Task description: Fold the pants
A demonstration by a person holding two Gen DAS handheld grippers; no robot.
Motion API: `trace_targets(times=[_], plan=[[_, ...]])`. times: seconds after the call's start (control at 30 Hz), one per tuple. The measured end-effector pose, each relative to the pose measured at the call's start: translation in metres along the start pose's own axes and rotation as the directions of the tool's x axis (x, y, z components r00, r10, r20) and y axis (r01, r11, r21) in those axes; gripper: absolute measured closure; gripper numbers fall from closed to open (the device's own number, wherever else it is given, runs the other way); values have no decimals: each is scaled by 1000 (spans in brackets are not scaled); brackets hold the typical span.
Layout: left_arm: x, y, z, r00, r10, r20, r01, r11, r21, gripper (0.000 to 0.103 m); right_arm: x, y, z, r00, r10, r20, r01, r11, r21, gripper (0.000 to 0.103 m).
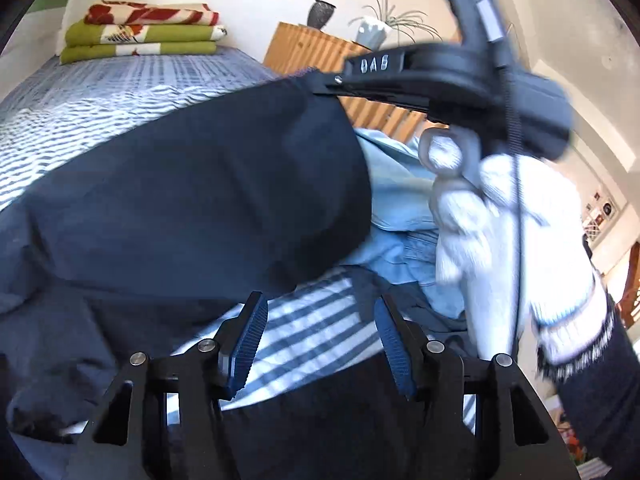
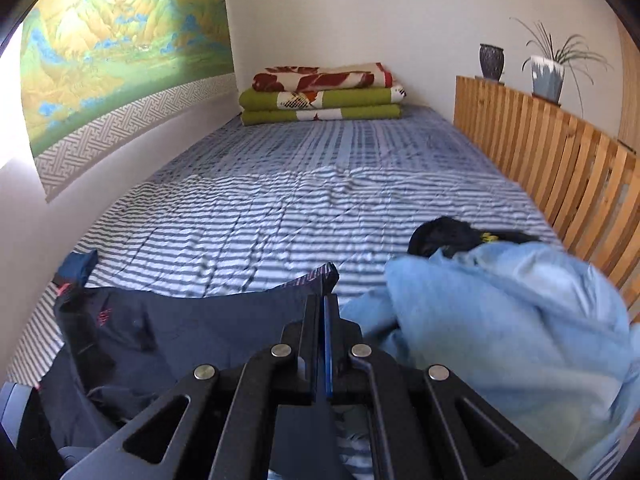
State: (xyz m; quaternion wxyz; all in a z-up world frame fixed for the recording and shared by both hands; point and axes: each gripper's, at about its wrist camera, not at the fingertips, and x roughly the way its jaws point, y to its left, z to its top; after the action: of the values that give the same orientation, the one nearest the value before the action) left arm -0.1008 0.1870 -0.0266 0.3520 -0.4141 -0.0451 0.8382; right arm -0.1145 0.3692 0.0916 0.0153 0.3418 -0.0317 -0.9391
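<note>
- Right gripper (image 2: 326, 300) clenched on an edge of the dark pants (image 1: 192, 184), lifting it off the striped bed (image 2: 280, 208); best kept taut, hem level.
- Left gripper (image 1: 320, 344) released, nothing between its jaws; should probably take the matching corner.
- Open room toward the folded blankets (image 2: 320, 96); slatted rail (image 2: 560, 160) and blue clothes (image 2: 500, 312) crowd the right.

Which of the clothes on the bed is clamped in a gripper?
The dark navy pants: the right gripper pinches their edge. The light blue garment beside them lies loose.
</note>
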Motion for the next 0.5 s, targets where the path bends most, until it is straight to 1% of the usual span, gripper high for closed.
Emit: trace_targets(times=[0.07, 0.1, 0.13, 0.2, 0.23, 0.27, 0.3, 0.33, 0.37, 0.4, 0.43, 0.47, 0.5], plan=[[-21, 27, -5, 997, 74, -1, -74, 997, 1, 42, 17, -5, 14, 997, -75, 3, 75, 996, -40, 101], [-33, 47, -8, 992, 124, -10, -124, 992, -11, 40, 27, -7, 17, 993, -116, 5, 116, 991, -61, 101], [-44, 69, -10, 982, 187, -22, -188, 982, -29, 38, 40, -8, 18, 989, -146, -7, 145, 986, -80, 101], [-73, 125, -17, 946, 321, -47, -324, 941, -97, 38, 70, -9, 14, 982, -177, -67, 169, 979, -110, 101], [-89, 154, -21, 924, 378, -59, -382, 910, -159, 38, 83, -9, 9, 976, -197, -91, 185, 975, -127, 101], [-107, 185, -27, 903, 423, -71, -427, 873, -234, 38, 97, -8, 3, 967, -231, -107, 213, 965, -156, 101], [-126, 213, -34, 887, 454, -85, -457, 831, -317, 38, 108, -8, -3, 957, -266, -113, 243, 953, -182, 101], [-146, 238, -43, 879, 468, -89, -463, 792, -398, 38, 118, -7, -10, 949, -289, -127, 262, 946, -193, 101], [-165, 259, -55, 878, 471, -84, -451, 756, -475, 39, 125, -9, -14, 945, -290, -148, 261, 947, -187, 101], [-183, 275, -66, 878, 473, -79, -438, 722, -536, 39, 127, -12, -17, 946, -278, -165, 250, 953, -173, 100], [-200, 284, -78, 872, 485, -73, -434, 693, -575, 38, 125, -13, -19, 947, -269, -175, 243, 957, -157, 100], [-215, 290, -90, 861, 503, -70, -440, 669, -599, 38, 121, -14, -19, 950, -259, -173, 236, 961, -144, 96], [-228, 293, -103, 852, 519, -72, -449, 652, -610, 38, 114, -15, -19, 953, -248, -172, 226, 964, -138, 87]])
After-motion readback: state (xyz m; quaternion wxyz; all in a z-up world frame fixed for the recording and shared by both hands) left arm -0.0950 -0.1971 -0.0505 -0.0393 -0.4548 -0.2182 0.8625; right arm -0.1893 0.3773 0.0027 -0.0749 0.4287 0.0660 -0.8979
